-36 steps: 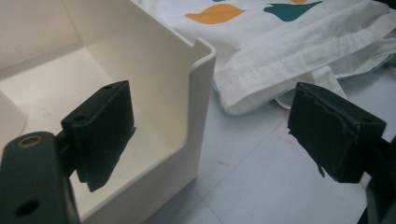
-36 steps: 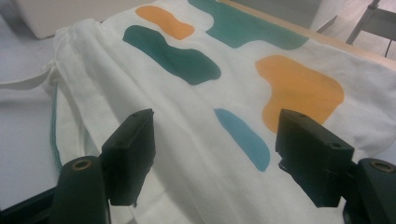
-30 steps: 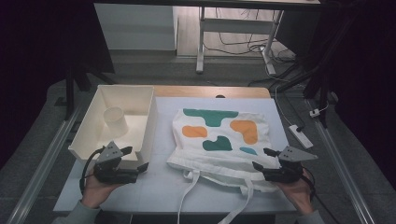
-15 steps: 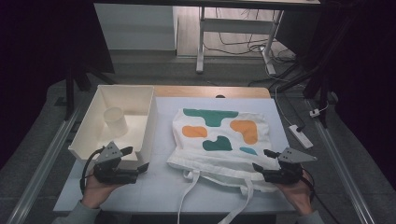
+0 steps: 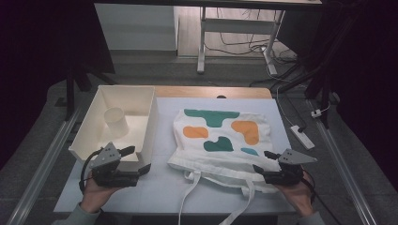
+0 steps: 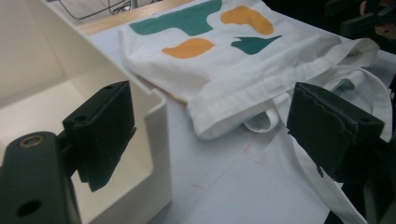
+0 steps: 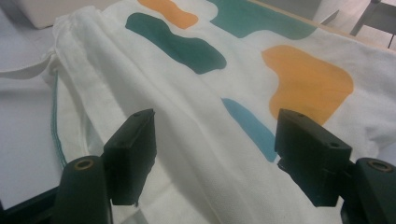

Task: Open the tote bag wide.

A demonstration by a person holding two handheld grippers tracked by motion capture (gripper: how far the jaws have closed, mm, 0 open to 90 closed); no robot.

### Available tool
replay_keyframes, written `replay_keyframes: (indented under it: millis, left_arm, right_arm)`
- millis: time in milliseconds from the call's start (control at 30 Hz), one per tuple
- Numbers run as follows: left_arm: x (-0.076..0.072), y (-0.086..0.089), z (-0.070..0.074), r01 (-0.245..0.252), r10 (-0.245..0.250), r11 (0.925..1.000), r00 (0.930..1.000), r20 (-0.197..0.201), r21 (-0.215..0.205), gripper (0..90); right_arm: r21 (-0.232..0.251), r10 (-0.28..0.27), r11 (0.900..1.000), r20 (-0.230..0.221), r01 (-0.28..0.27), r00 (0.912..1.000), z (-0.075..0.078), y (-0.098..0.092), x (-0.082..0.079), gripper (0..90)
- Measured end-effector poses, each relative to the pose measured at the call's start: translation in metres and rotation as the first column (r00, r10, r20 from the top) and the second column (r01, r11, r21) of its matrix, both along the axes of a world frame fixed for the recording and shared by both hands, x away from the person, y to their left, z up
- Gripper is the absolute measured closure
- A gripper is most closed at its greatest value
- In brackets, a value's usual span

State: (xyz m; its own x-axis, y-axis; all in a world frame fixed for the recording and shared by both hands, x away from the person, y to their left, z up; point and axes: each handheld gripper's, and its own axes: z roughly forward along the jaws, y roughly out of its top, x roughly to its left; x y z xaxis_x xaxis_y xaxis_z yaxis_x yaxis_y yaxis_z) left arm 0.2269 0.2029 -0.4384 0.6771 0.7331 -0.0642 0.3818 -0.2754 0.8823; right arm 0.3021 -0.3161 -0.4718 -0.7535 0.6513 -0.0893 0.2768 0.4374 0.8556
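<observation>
The pale blue-grey rectangular table is the landmark. A light wooden strip runs along its far edge. Beyond that edge the grey floor is lit, with a white metal desk frame standing on it and black cables trailing beneath. Right of the table lies a white power strip. 2 grey metal rails flank the table. The room's sides are dark.

Overhead view forward-down; both claw views close, sharing tote bag.
</observation>
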Motion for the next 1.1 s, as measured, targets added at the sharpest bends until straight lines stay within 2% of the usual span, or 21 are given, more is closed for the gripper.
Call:
replay_keyframes:
  millis: [100,400,467,567,600,633,667,733,1000,1100]
  left_arm:
    - [-0.001,-0.008,0.005,0.021,-0.021,0.9997,0.9996,0.018,0.016,15.4]
    - [0.0,-0.031,0.01,0.09,-0.092,0.9948,0.9954,0.028,0.048,16.0]
    - [0.001,-0.038,0.011,0.113,-0.115,0.9919,0.9931,0.025,0.058,16.4]
    - [0.004,-0.054,0.008,0.161,-0.162,0.9837,0.9868,0.006,0.082,17.0]
    - [0.004,-0.054,0.008,0.161,-0.162,0.9837,0.9868,0.006,0.082,17.1]
    - [0.006,-0.062,0.006,0.184,-0.185,0.9781,0.9828,-0.005,0.097,17.0]
    - [0.006,-0.062,0.006,0.184,-0.185,0.9781,0.9828,-0.005,0.097,17.0]
    - [0.011,-0.072,0.003,0.21,-0.208,0.9718,0.9778,-0.023,0.108,17.0]
    - [0.025,-0.087,-0.007,0.231,-0.226,0.9665,0.9727,-0.051,0.112,17.4]
    - [0.028,-0.097,-0.011,0.255,-0.25,0.9589,0.9665,-0.061,0.123,17.7]
  right_arm:
    - [-0.003,-0.002,1.0,0.003,0.002,1.0,0.0,0.0,0.0,29.9]
    - [-0.005,0.006,1.0,-0.001,-0.006,1.0,-0.001,0.003,0.0,30.2]
    - [-0.008,0.009,1.0,-0.002,-0.009,1.0,-0.002,0.004,-0.001,30.2]
    - [-0.01,0.012,1.0,-0.006,-0.012,0.9999,-0.003,0.005,-0.001,30.3]
    - [-0.013,0.012,1.0,-0.007,-0.012,0.9999,-0.003,0.005,-0.001,30.3]
    - [-0.011,0.013,1.0,-0.006,-0.013,0.9999,-0.003,0.006,0.0,30.4]
    - [-0.011,0.013,1.0,-0.006,-0.013,0.9999,-0.003,0.006,0.0,30.4]
    - [-0.016,0.016,1.0,-0.008,-0.017,0.9998,-0.004,0.006,-0.001,30.5]
    - [-0.017,0.027,0.999,-0.005,-0.027,0.9996,-0.005,0.009,-0.002,30.9]
    - [-0.016,0.028,0.999,-0.008,-0.028,0.9996,-0.006,0.009,-0.003,30.9]
